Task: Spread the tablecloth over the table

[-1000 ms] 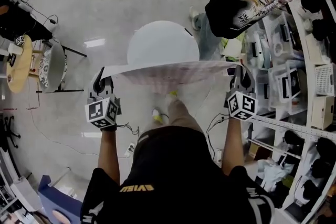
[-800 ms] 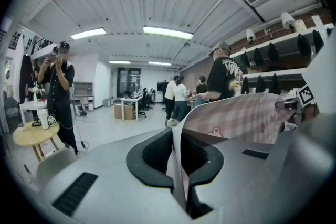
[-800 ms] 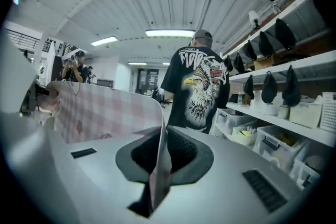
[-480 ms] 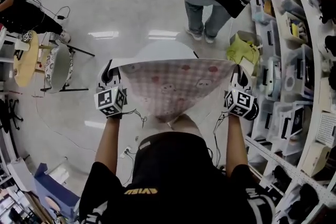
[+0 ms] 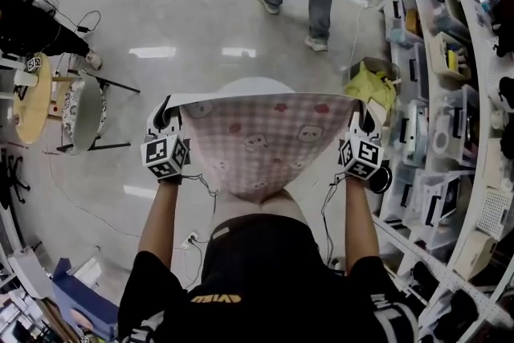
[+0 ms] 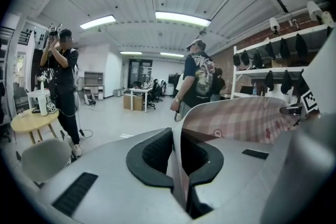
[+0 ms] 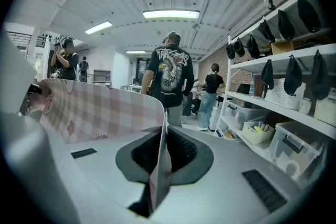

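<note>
You are holding the pink checked cloth tablecloth in the air by the round white tabletop. The left gripper and right gripper jaws are each clamping a corner. The pale shelf basket is holding yellowish items.

Black short-sleeved shirt with yellow lettering; left gripper and right gripper carry black-and-white marker cubes.

One tablecloth; two tools; one white table; one chair.
</note>
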Action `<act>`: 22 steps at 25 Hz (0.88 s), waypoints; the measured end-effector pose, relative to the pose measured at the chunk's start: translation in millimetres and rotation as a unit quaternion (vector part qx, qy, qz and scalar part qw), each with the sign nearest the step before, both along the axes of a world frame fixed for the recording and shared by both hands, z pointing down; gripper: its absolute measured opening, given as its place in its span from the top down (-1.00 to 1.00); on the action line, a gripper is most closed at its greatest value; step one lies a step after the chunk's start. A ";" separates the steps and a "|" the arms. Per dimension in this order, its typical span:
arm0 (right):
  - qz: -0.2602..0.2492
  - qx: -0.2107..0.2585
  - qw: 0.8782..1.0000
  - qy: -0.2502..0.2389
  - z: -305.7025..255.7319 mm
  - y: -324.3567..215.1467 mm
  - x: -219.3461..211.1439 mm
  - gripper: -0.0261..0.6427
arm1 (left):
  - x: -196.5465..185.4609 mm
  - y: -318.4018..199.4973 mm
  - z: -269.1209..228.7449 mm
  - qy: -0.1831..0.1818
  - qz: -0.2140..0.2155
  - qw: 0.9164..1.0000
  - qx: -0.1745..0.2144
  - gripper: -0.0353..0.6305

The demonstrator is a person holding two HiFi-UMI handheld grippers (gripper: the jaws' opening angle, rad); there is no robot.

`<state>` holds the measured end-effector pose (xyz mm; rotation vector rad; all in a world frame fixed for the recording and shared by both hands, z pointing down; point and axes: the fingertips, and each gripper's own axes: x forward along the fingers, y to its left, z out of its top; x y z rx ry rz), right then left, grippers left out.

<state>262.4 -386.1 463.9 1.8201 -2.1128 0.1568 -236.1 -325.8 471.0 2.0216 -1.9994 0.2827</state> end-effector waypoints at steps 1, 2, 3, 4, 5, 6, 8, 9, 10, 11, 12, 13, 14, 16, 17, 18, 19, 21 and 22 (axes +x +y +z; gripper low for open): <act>0.002 0.002 1.000 0.004 1.1 -6.6 -1.6 0.89 | -1.9 -8.4 4.1 0.002 0.003 1.000 -0.001 0.83; 0.004 0.004 1.000 0.008 2.5 -14.1 -2.1 0.89 | -2.7 -17.5 8.0 0.003 0.008 1.000 -0.002 0.83; 0.006 0.005 1.000 0.009 4.5 -22.0 -2.3 0.89 | -3.0 -27.1 11.5 0.002 0.013 1.000 -0.003 0.83; 0.008 0.005 1.000 0.010 7.3 -29.9 -2.7 0.89 | -3.7 -37.0 14.7 0.000 0.019 1.000 -0.004 0.83; 0.009 0.005 1.000 0.011 10.5 -37.6 -3.3 0.89 | -4.5 -46.9 18.1 -0.002 0.025 1.000 -0.006 0.83; 0.010 0.004 1.000 0.013 14.1 -45.1 -3.8 0.89 | -5.2 -56.8 21.9 -0.003 0.029 1.000 -0.007 0.83; 0.009 0.000 1.000 0.018 23.0 -58.6 -4.4 0.89 | -5.5 -75.3 30.1 0.000 0.036 0.999 -0.011 0.83; 0.009 -0.004 1.000 0.020 28.5 -64.3 -4.2 0.89 | -5.1 -83.4 34.7 0.002 0.039 0.999 -0.014 0.83; 0.009 -0.008 1.000 0.023 34.4 -69.5 -3.9 0.88 | -4.6 -90.8 40.0 0.003 0.042 0.999 -0.017 0.83; 0.009 -0.012 0.999 0.028 40.0 -74.7 -3.6 0.89 | -4.2 -98.1 46.0 0.004 0.045 0.999 -0.021 0.83; 0.008 -0.015 0.999 0.034 45.1 -80.4 -3.5 0.89 | -4.0 -105.6 52.0 0.003 0.048 0.999 -0.024 0.83; 0.006 -0.018 0.999 0.040 49.6 -86.5 -3.8 0.89 | -4.0 -113.2 57.7 0.001 0.051 0.998 -0.027 0.83; 0.003 -0.021 0.999 0.046 54.0 -92.4 -4.2 0.89 | -4.1 -120.1 63.2 -0.002 0.054 0.998 -0.029 0.83; -0.006 -0.026 0.998 0.057 63.0 -103.1 -5.2 0.89 | -4.4 -131.8 74.2 -0.007 0.060 0.997 -0.037 0.83; -0.009 -0.028 0.998 0.062 67.9 -108.4 -5.4 0.89 | -4.4 -137.7 80.0 -0.010 0.064 0.997 -0.041 0.83; -0.010 -0.031 0.997 0.066 73.0 -113.9 -5.5 0.89 | -4.3 -144.0 86.1 -0.012 0.068 0.997 -0.046 0.83; -0.011 -0.034 0.997 0.069 78.8 -119.4 -5.7 0.89 | -4.5 -150.1 92.6 -0.014 0.073 0.996 -0.050 0.83; -0.010 -0.042 0.996 0.075 92.0 -129.5 -7.4 0.89 | -6.2 -159.5 105.8 -0.015 0.084 0.995 -0.054 0.83; -0.011 -0.046 0.996 0.077 99.2 -134.1 -8.9 0.89 | -7.5 -162.9 112.4 -0.017 0.089 0.994 -0.055 0.83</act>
